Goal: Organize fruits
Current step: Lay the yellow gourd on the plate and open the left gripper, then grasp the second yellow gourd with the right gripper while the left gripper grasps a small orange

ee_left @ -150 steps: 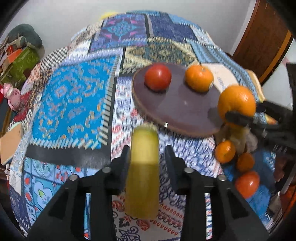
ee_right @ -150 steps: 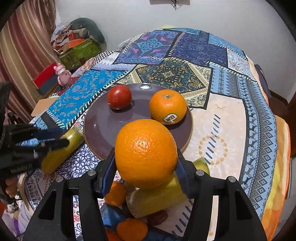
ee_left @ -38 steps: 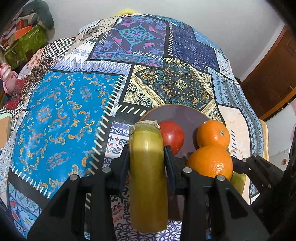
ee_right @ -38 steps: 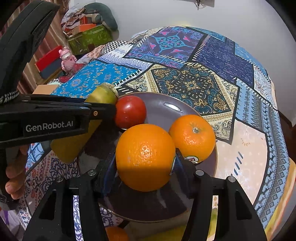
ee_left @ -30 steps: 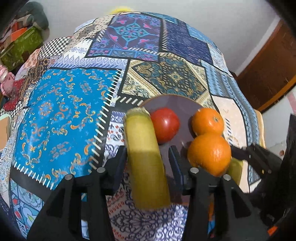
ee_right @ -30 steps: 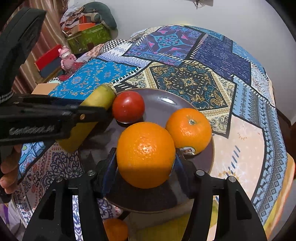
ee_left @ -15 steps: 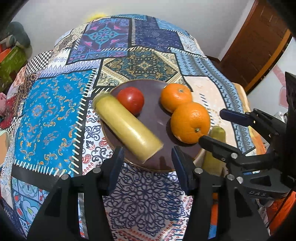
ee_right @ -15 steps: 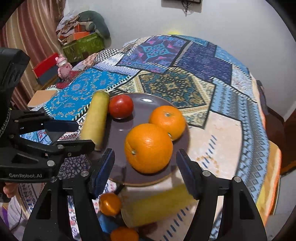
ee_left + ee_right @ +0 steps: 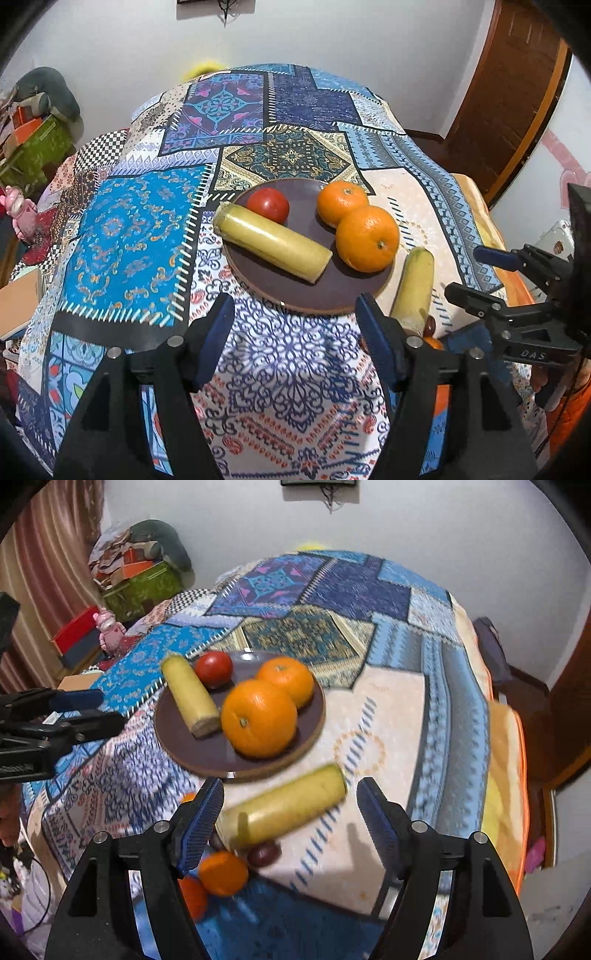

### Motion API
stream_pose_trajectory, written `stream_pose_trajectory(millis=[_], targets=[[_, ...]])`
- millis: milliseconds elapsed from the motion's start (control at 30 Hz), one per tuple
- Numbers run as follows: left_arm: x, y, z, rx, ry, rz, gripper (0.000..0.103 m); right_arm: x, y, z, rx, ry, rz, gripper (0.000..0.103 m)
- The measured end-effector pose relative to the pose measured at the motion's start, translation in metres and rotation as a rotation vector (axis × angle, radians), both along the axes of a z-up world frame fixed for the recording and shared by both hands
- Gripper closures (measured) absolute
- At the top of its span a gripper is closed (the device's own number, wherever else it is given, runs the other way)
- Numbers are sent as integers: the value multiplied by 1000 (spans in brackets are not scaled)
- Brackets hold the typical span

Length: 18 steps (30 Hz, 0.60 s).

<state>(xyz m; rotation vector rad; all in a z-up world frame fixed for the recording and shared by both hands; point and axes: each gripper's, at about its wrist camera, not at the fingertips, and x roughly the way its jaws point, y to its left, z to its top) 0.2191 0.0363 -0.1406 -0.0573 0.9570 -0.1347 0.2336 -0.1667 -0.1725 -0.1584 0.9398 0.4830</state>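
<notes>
Patchwork tablecloth [image 9: 140, 229], pink toy [image 9: 109, 630], wooden door [image 9: 509, 92].

- Even, bright indoor light; soft shadows beneath the fruit on the plate [image 9: 325, 295]
- Left view sharp; right view motion-blurred, especially lower centre
- Fisheye bending; dark vignette at all corners

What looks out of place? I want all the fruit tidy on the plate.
A second yellow-green fruit lies on the cloth just off the brown plate, near its rim, and small oranges and a dark fruit sit loose beside it. Nothing looks spilled or damaged.
</notes>
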Motion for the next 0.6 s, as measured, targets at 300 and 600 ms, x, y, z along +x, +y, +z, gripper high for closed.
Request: stream_pose_trajectory(millis=[300,600], targets=[[-23,-13,-17,42,-6,3,31,2,-2,-28,56,109,-70,30],[-27,-27,-22,66,-20,-24,31,12,15,-45,54,152,-94,30]])
